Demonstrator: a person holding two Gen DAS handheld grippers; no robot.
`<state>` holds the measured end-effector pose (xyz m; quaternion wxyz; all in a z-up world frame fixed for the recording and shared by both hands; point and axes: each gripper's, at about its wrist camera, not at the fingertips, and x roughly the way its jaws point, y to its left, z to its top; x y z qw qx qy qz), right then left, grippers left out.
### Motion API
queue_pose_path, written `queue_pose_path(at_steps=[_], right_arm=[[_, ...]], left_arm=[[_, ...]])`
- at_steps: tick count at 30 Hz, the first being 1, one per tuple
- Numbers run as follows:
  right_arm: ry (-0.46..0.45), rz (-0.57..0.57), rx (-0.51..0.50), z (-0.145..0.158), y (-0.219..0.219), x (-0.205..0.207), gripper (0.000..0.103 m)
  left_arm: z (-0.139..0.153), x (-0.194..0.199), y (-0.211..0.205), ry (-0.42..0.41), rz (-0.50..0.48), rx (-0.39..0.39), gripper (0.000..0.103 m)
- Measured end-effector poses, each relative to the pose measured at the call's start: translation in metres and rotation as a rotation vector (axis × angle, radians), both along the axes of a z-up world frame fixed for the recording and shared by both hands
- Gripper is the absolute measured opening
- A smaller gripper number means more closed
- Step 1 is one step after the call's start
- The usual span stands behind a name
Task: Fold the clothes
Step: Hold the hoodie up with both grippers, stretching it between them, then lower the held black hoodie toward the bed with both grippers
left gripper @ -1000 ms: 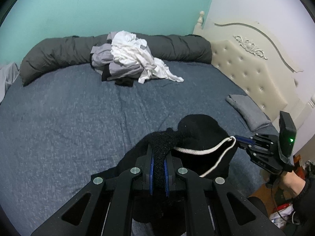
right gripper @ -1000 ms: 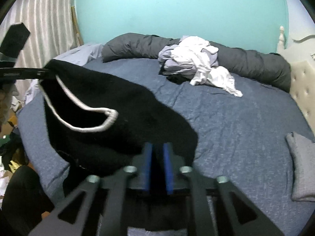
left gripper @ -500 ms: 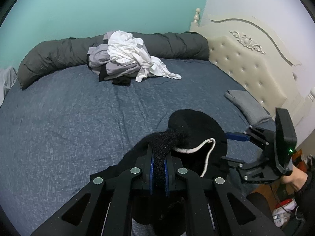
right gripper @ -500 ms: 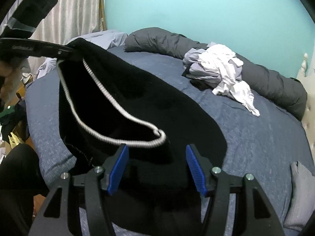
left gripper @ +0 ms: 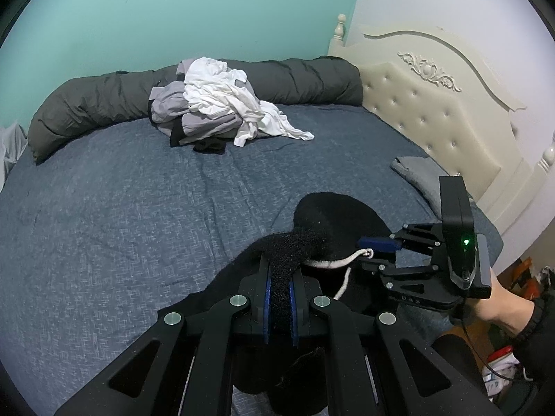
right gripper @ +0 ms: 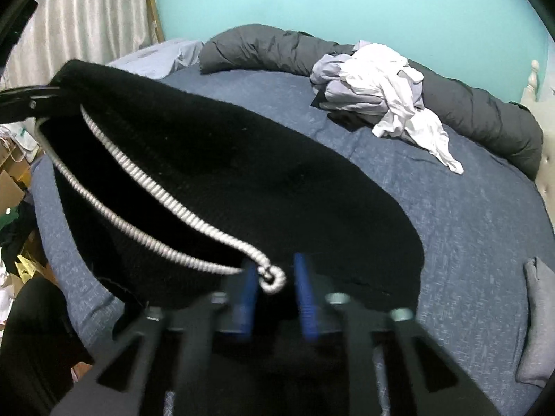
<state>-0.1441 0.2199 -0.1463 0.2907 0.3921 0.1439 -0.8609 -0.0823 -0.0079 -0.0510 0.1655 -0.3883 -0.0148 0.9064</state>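
Observation:
A black knit garment (left gripper: 333, 218) with a white ribbed trim (right gripper: 138, 180) hangs stretched between my two grippers above the blue bed (left gripper: 138, 225). My left gripper (left gripper: 279, 270) is shut on a bunched fold of the garment's black fabric. It shows at the left edge of the right wrist view (right gripper: 52, 98), holding the garment's far corner. My right gripper (right gripper: 275, 277) is closing its jaws with the looped end of the trim and black fabric between the blue pads. In the left wrist view the right gripper (left gripper: 366, 251) pinches that trim end close beside the left one.
A pile of white and grey clothes (left gripper: 222, 111) lies at the far side against a rolled dark grey duvet (left gripper: 97, 104). A folded grey piece (left gripper: 419, 176) rests by the cream headboard (left gripper: 433, 114). Curtain (right gripper: 86, 27) and floor clutter (right gripper: 14, 173) lie beyond the bed's left edge.
The right gripper opened wide, moved in closer to the left gripper, and came together again on the end of the white trim. The left gripper kept its hold and stayed put.

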Motion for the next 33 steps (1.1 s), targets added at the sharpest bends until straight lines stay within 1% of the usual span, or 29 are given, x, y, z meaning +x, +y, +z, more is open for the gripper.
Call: queue_pose_path(at_steps=[1, 2, 6, 10, 14, 18, 21, 26, 33], right_arm=[[0.009, -0.017, 0.011, 0.001, 0.0, 0.0, 0.01], [0.019, -0.034, 0.01, 0.004, 0.002, -0.001, 0.009], [0.091, -0.114, -0.032, 0.03, 0.017, 0.0, 0.008], [0.179, -0.156, -0.062, 0.074, 0.03, 0.002, 0.008], [0.251, -0.168, -0.089, 0.124, 0.037, 0.006, 0.008], [0.33, -0.183, -0.12, 0.178, 0.042, 0.017, 0.007], [0.396, -0.191, -0.149, 0.225, 0.046, 0.03, 0.007], [0.526, -0.178, -0.175, 0.314, 0.046, 0.058, 0.007], [0.67, -0.17, -0.199, 0.421, 0.053, 0.094, 0.007]], left_arm=[[0.0, 0.0, 0.001, -0.001, -0.001, 0.0, 0.008], [-0.001, 0.0, 0.001, -0.001, -0.002, -0.003, 0.008], [-0.001, 0.0, 0.001, 0.007, 0.008, -0.036, 0.008], [0.01, -0.001, -0.002, 0.025, 0.035, -0.034, 0.008], [0.04, 0.003, 0.003, 0.074, 0.051, -0.043, 0.008], [0.086, 0.011, 0.007, 0.147, 0.065, -0.051, 0.008], [0.132, 0.021, 0.007, 0.211, 0.076, -0.05, 0.008], [0.207, 0.047, 0.004, 0.322, 0.094, -0.043, 0.008], [0.31, 0.093, 0.01, 0.474, 0.103, -0.054, 0.008]])
